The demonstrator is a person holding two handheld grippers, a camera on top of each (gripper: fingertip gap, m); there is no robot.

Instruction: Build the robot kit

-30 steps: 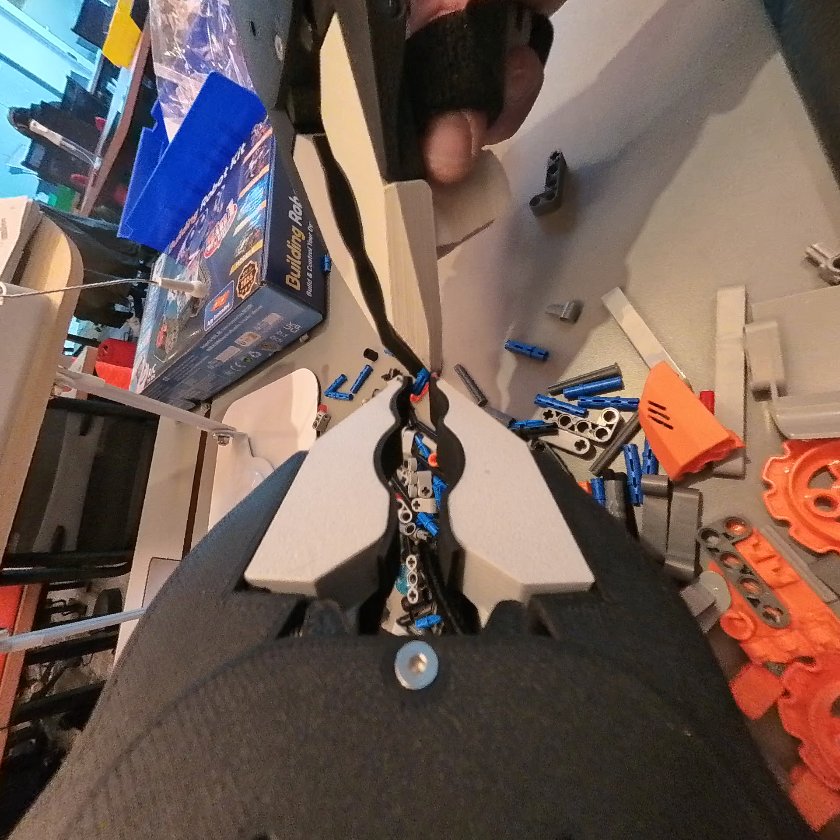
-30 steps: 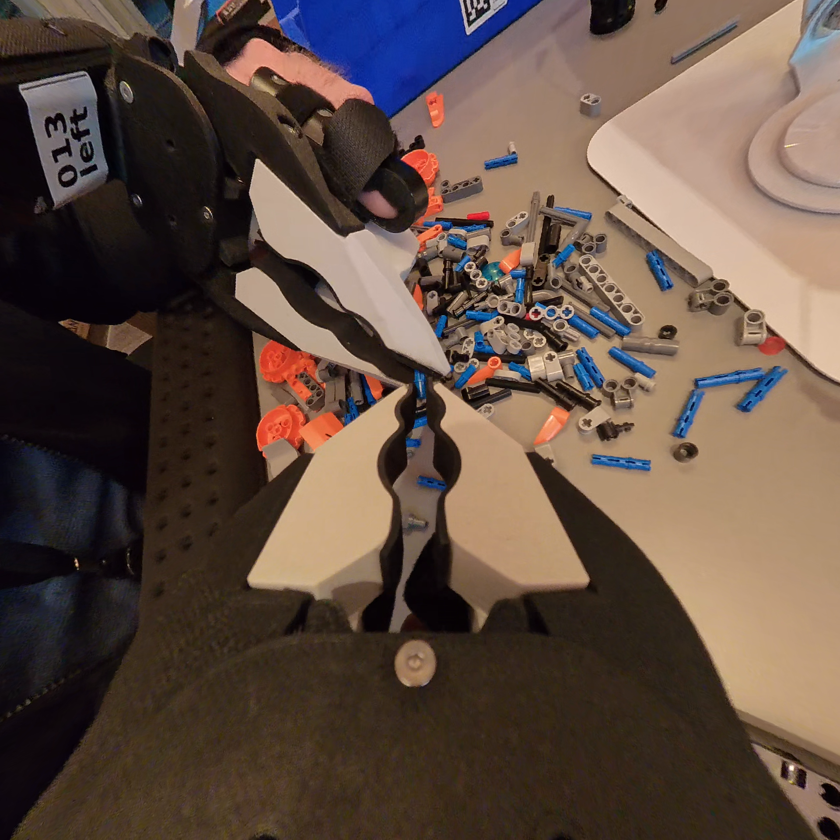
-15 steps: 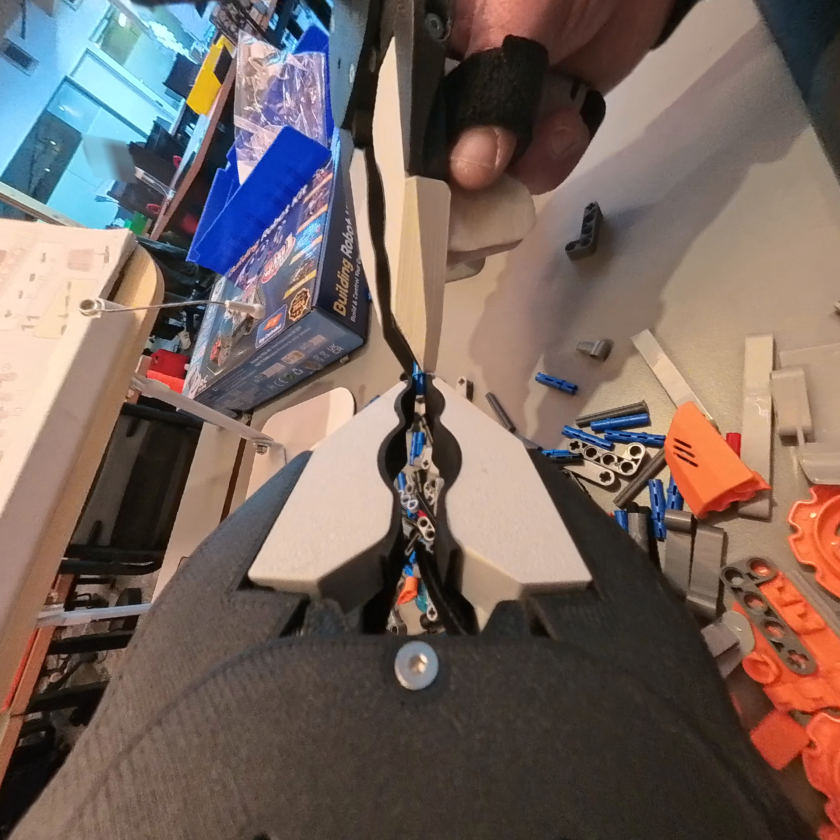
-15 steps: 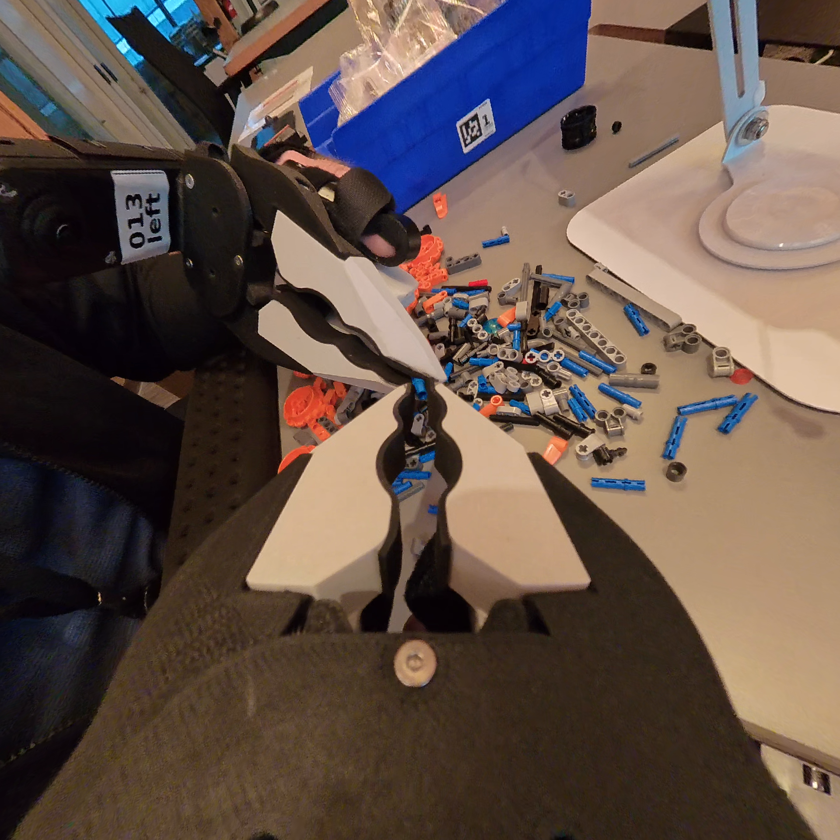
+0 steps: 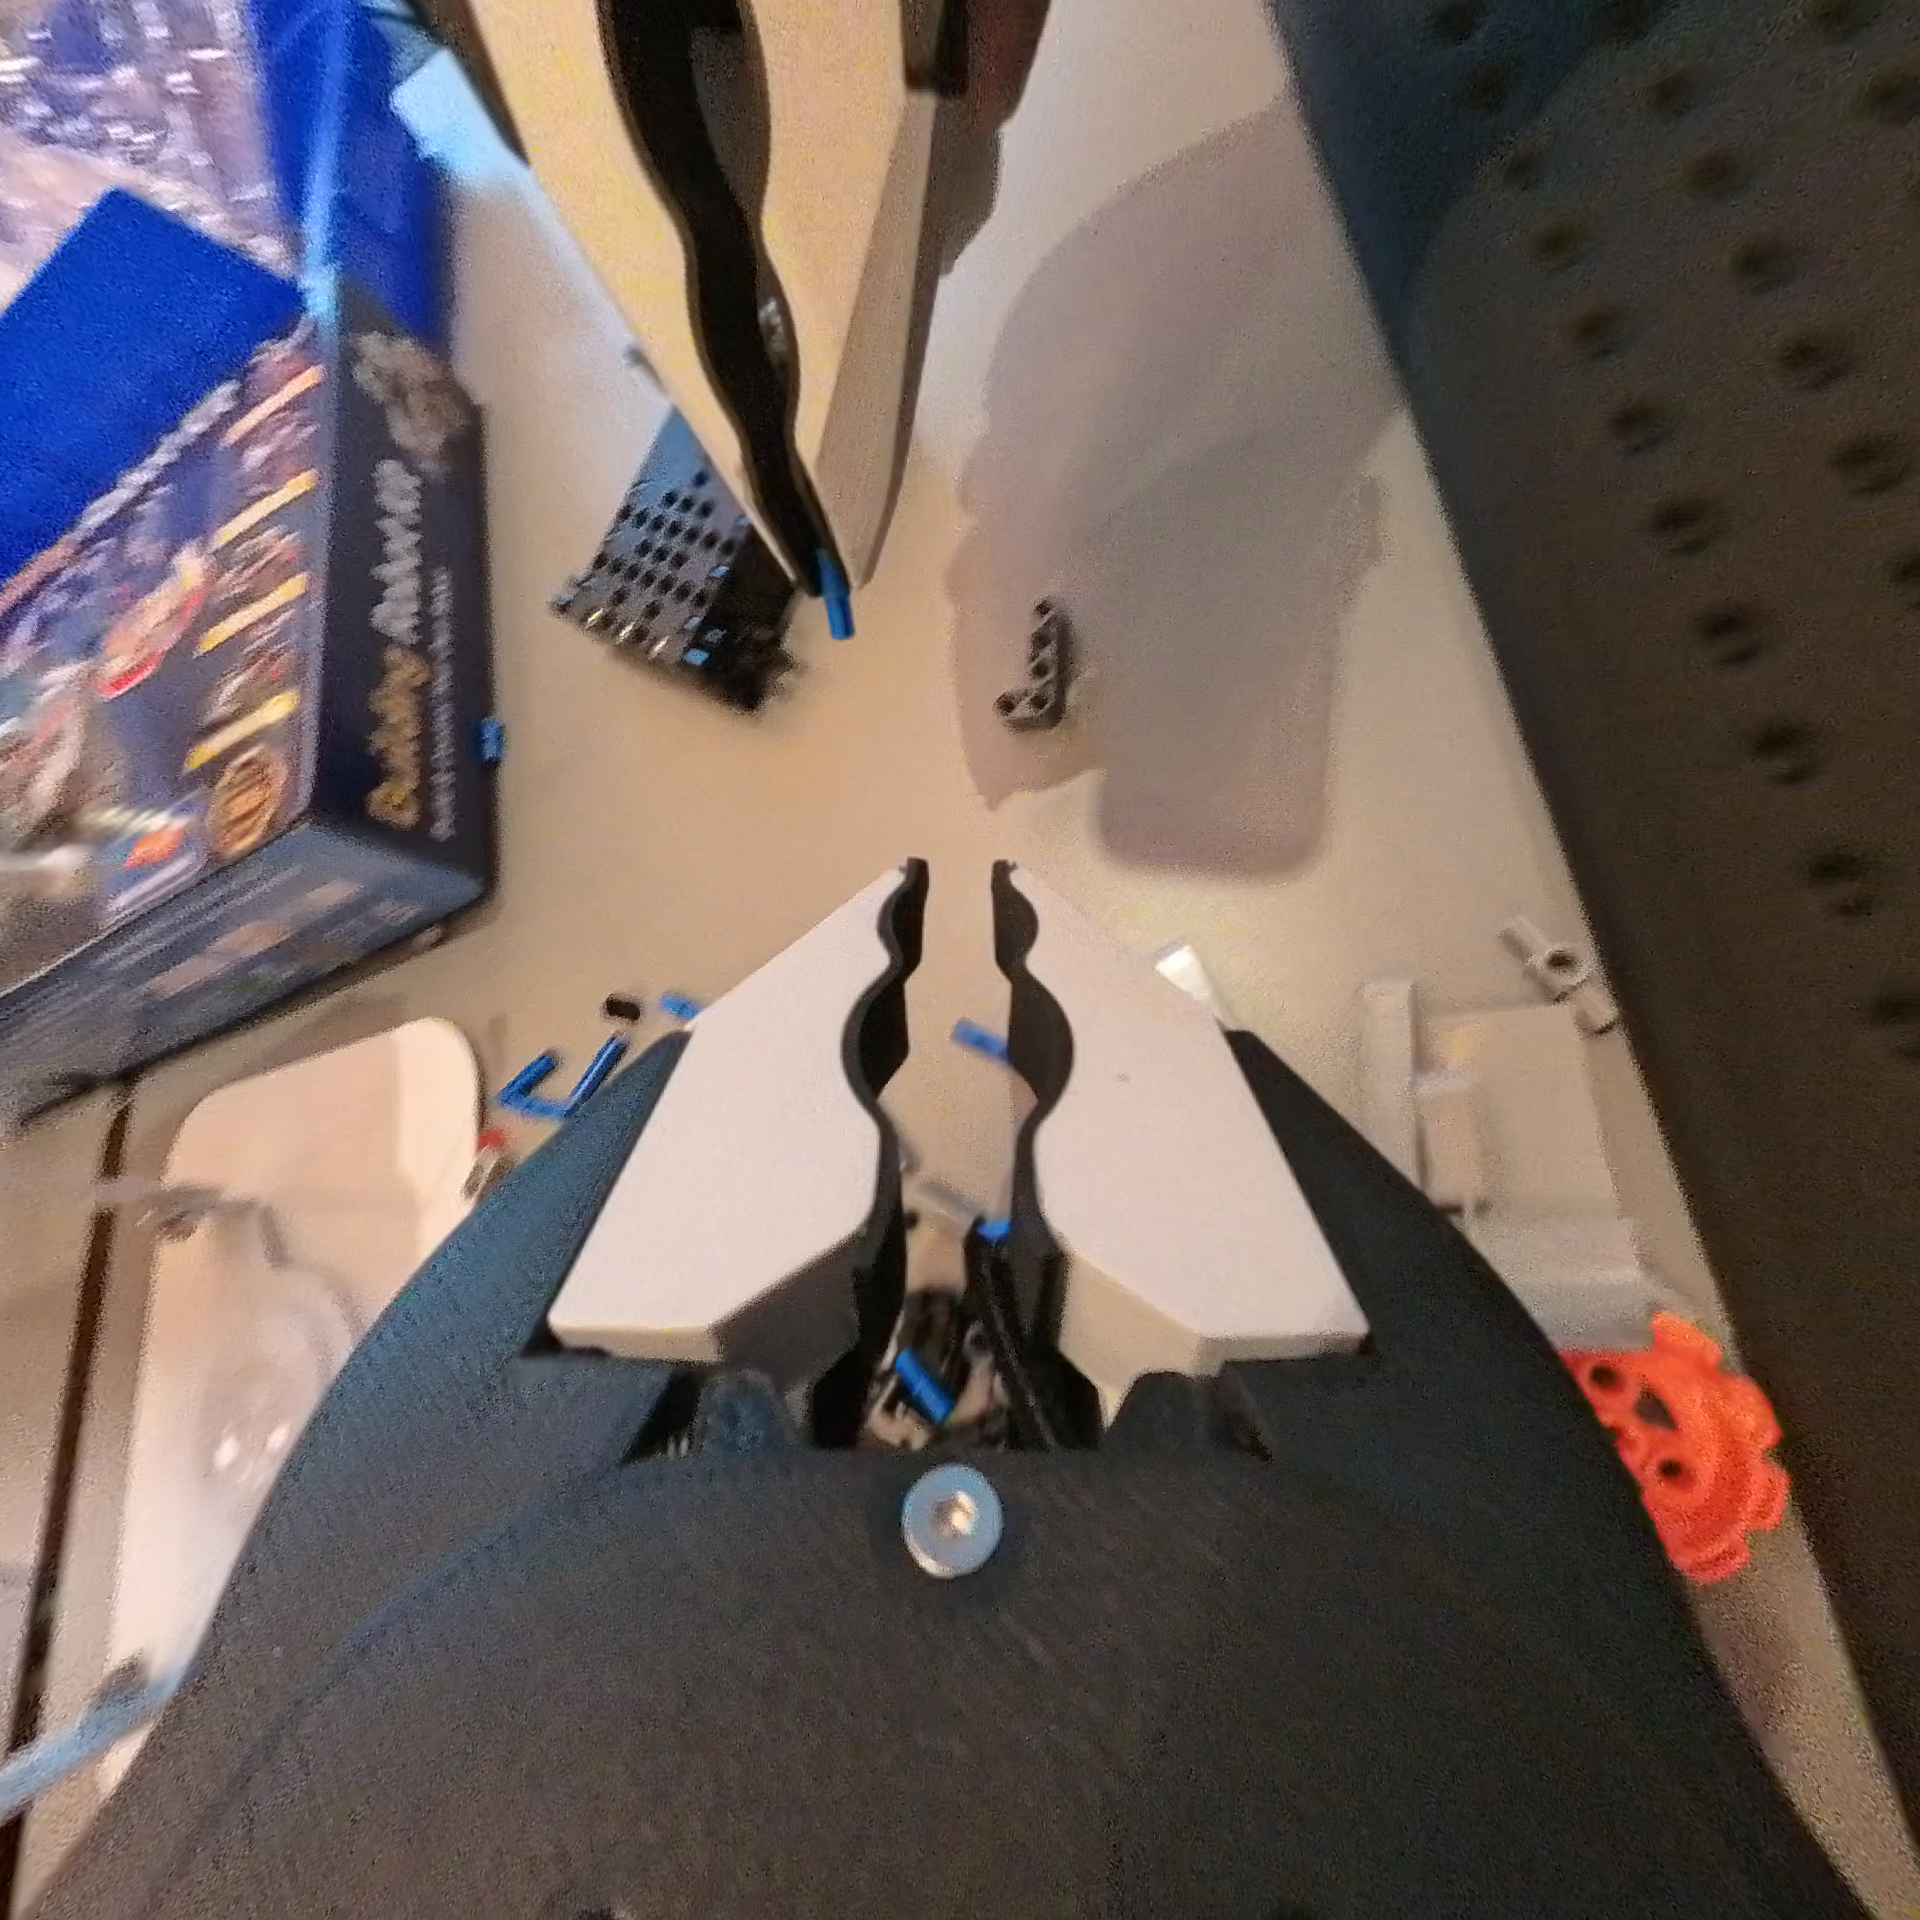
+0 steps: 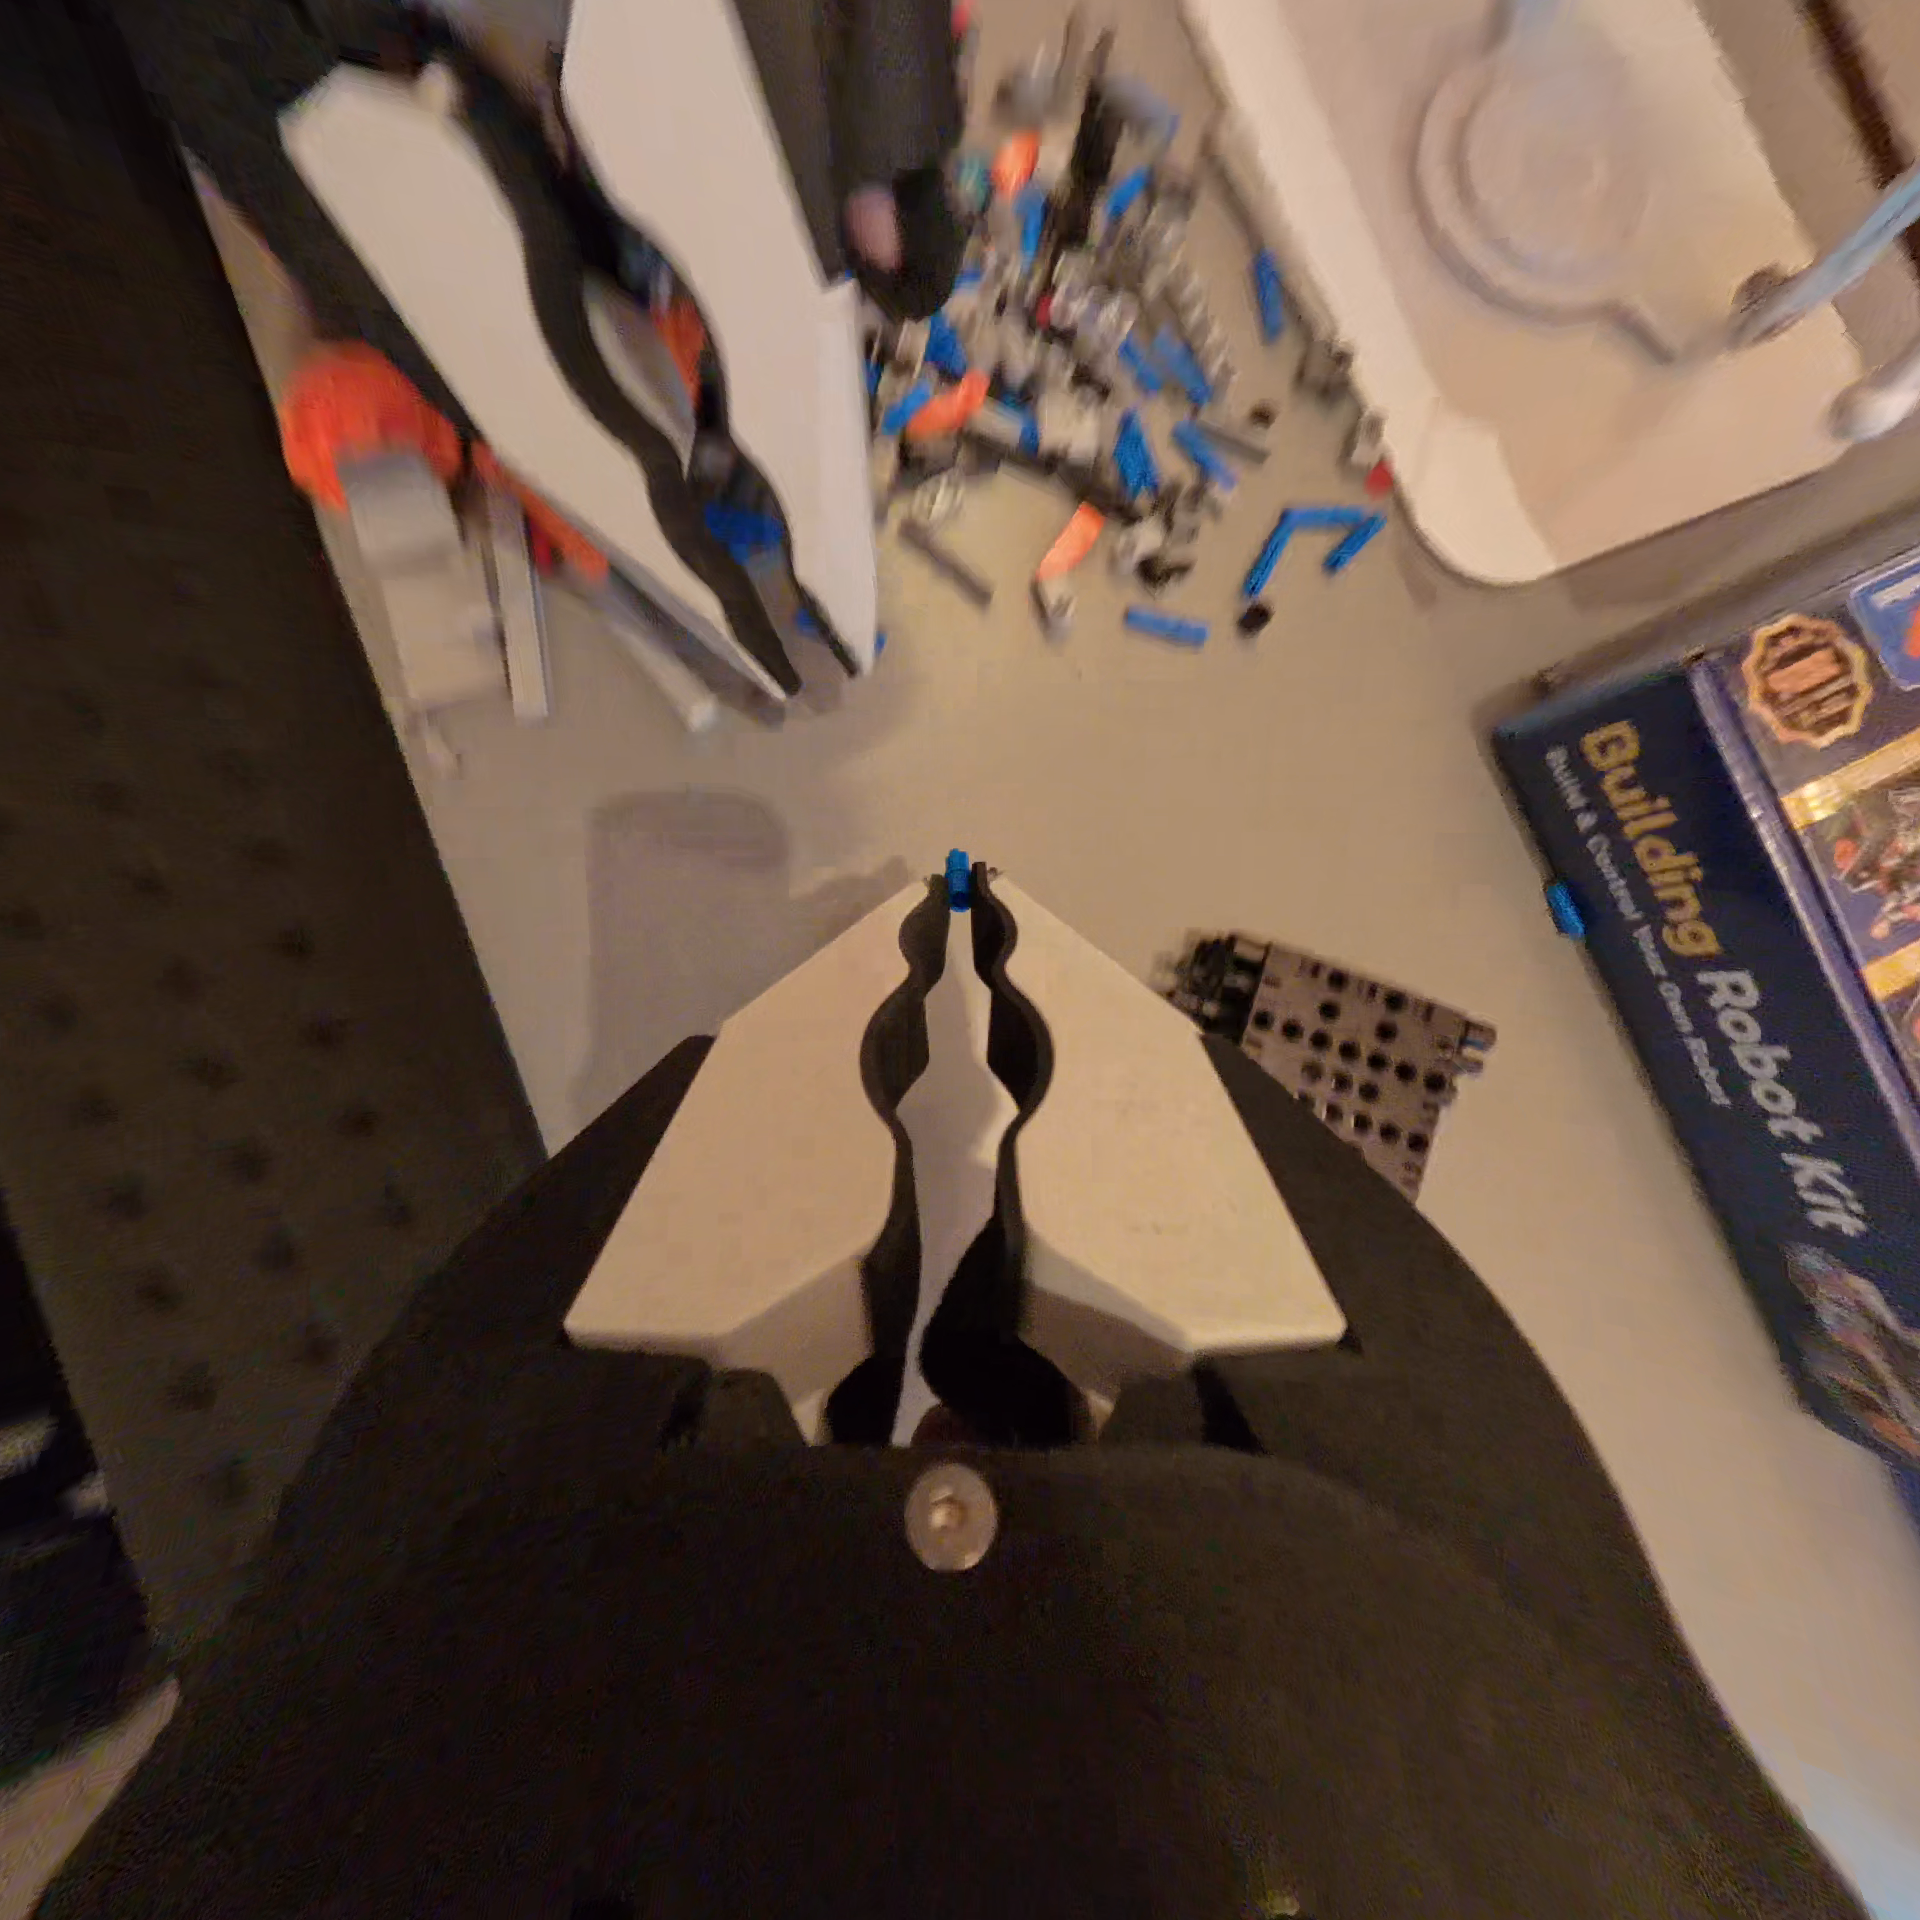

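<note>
Pinching a small blue pin [image 6: 956, 894] right at its tips, the right hand-held gripper [image 6: 961, 891] hangs above a bare patch of the bench [image 6: 1091, 748], fingers closed tight on that one piece. The left hand-held gripper [image 5: 953, 871] has its fingers a little apart with nothing between them, pointing at open bench too. Just beside the right one sits a black plate full of holes [image 6: 1351, 1049], and further right a dark blue kit box [image 6: 1766, 987] lies flat (writing on the side, skipping that). In the left wrist view the same plate [image 5: 675, 592] sits under the other gripper's tips, with a small dark L-shaped beam [image 5: 1039, 670] near it. A messy pile of blue, grey and orange parts [image 6: 1091, 395] is spread out behind, next to a white base plate [image 6: 1558, 312]. An orange gear [image 5: 1673, 1455] pokes out at the left view's edge. Both shots are pretty blurry.
</note>
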